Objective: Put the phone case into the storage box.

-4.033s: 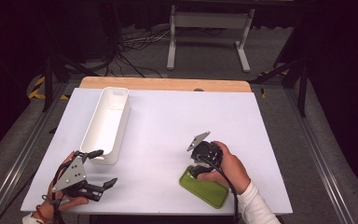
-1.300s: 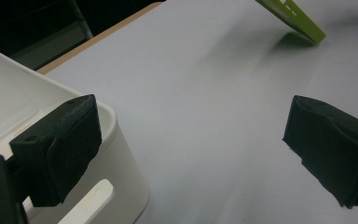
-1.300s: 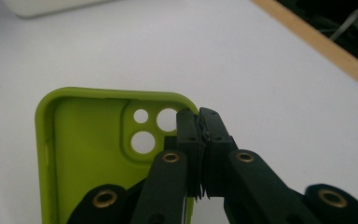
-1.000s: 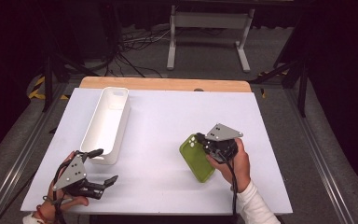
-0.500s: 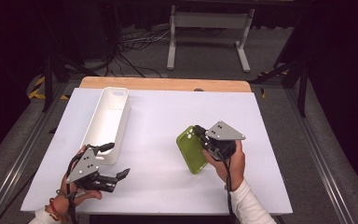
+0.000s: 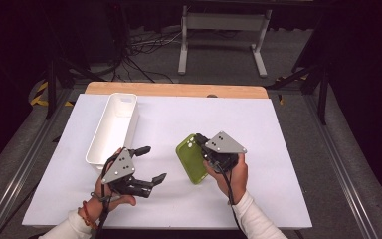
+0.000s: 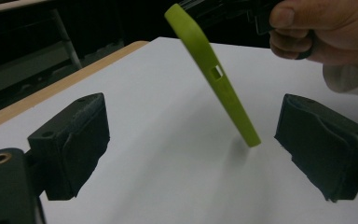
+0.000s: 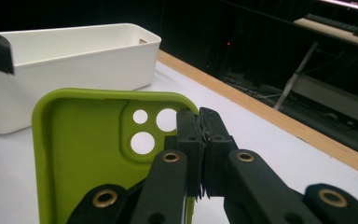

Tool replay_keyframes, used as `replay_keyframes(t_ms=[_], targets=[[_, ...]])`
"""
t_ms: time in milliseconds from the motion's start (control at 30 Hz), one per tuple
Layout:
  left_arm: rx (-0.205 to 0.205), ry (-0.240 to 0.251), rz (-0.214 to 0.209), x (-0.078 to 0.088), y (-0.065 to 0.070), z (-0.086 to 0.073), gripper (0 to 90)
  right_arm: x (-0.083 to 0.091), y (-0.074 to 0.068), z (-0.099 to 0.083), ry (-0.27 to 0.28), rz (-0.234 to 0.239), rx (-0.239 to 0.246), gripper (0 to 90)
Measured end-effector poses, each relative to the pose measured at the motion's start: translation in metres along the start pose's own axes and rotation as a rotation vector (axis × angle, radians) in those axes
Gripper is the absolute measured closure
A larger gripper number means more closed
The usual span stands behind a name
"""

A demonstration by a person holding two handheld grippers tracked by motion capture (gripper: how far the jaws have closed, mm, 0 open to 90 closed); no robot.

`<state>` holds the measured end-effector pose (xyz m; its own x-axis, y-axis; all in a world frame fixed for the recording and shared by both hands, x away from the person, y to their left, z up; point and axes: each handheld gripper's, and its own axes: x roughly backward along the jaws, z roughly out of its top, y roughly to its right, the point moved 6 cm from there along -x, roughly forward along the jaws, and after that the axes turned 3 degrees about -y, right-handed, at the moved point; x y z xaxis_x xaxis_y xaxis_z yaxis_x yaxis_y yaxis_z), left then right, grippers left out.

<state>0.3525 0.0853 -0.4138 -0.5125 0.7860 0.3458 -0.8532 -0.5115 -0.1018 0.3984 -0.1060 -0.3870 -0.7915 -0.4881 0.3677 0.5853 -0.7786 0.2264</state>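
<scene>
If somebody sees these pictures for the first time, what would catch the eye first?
Probably the bright green phone case, held tilted above the white table with the right gripper clamped on its edge. Next, the open left gripper facing it, beside the long white plastic bin.

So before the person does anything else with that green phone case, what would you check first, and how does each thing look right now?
1. Right gripper shut on the green phone case: ok, its jaws pinch the case's edge beside the camera holes.
2. Case lifted off the white table: ok, in the left gripper view it hangs tilted with a shadow beneath its lower end.
3. Left gripper ready to take it: ok, jaws open, nothing between them.
4. Case lined up with the left gripper: ok, the case hangs ahead, between the two jaws.
5. White bin free to receive it: ok, it looks empty.
6. Grip firm enough not to slip: cannot tell.
</scene>
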Motion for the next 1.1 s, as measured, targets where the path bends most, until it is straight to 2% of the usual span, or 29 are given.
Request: replay_keyframes(t_ms=[167, 300, 333, 367, 400, 433, 467, 567, 600, 767, 1000, 1100], targets=[[0.012, 0.012, 0.016, -0.013, 0.006, 0.006, 13.7, -0.005, -0.012, 0.001, 0.014, 0.003, 0.008, 88.4], [0.031, 0.029, 0.037, -0.016, 0.005, 0.01, 24.0, -0.005, -0.018, 0.003, 0.032, 0.002, 0.01, 88.4], [0.044, 0.037, 0.039, -0.016, 0.004, 0.011, 24.0, -0.005, -0.02, 0.003, 0.04, -0.001, 0.008, 88.3], [0.055, 0.04, 0.031, -0.017, 0.004, 0.011, 29.4, -0.004, -0.021, 0.003, 0.047, -0.003, 0.008, 88.3], [0.058, 0.043, 0.04, -0.016, 0.002, 0.012, 32.1, -0.003, -0.022, 0.003, 0.058, -0.01, 0.007, 88.3], [0.065, 0.048, 0.047, -0.016, 0.001, 0.013, 32.1, -0.003, -0.022, 0.003, 0.058, -0.01, 0.007, 88.3], [0.088, 0.058, 0.036, -0.016, -0.001, 0.014, 40.3, -0.002, -0.023, 0.004, 0.071, -0.018, 0.008, 88.4], [0.098, 0.063, 0.038, -0.016, -0.004, 0.015, 45.6, -0.001, -0.025, 0.004, 0.078, -0.022, 0.011, 88.3], [0.116, 0.069, 0.039, -0.016, -0.004, 0.016, 49.9, 0.0, -0.025, 0.004, 0.083, -0.023, 0.013, 88.3], [0.116, 0.056, 0.057, -0.017, -0.009, 0.015, 57.1, 0.003, -0.026, 0.005, 0.103, -0.043, 0.016, 87.9], [0.111, 0.046, 0.072, -0.018, -0.013, 0.016, 71.9, 0.01, -0.031, 0.007, 0.15, -0.081, 0.056, 86.6], [0.112, 0.044, 0.072, -0.017, -0.015, 0.016, 74.2, 0.012, -0.032, 0.007, 0.158, -0.081, 0.065, 86.3]])
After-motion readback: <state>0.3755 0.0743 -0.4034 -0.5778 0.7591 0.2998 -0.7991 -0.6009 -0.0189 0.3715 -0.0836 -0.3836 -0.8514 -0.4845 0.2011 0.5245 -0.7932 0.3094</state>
